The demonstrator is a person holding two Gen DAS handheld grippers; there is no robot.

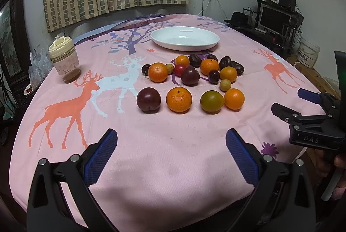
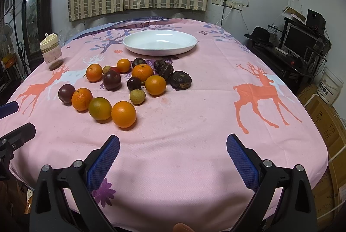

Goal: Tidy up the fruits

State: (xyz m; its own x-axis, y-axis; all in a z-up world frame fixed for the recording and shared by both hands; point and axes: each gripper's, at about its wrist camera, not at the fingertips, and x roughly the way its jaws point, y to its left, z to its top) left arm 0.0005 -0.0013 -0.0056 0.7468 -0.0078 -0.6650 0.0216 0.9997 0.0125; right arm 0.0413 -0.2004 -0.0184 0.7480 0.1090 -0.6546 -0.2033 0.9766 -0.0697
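Note:
A pile of fruit lies mid-table on the pink deer cloth: several oranges (image 1: 178, 99) (image 2: 123, 114), dark plums (image 1: 148, 99) (image 2: 66, 93), a greenish orange (image 1: 212, 101) (image 2: 100, 108), small longans (image 1: 225, 85) (image 2: 137, 96) and dark wrinkled fruits (image 2: 180, 80). An empty white plate (image 1: 185, 38) (image 2: 160, 42) stands behind them. My left gripper (image 1: 172, 155) is open and empty, near the front edge. My right gripper (image 2: 173, 159) is open and empty, right of the fruit; it also shows in the left wrist view (image 1: 289, 103).
A lidded jar (image 1: 64, 59) (image 2: 51, 52) stands at the table's left. Curtains hang behind. A monitor and shelves (image 2: 300, 41) stand to the right, with boxes and a bucket (image 2: 329, 87) on the floor.

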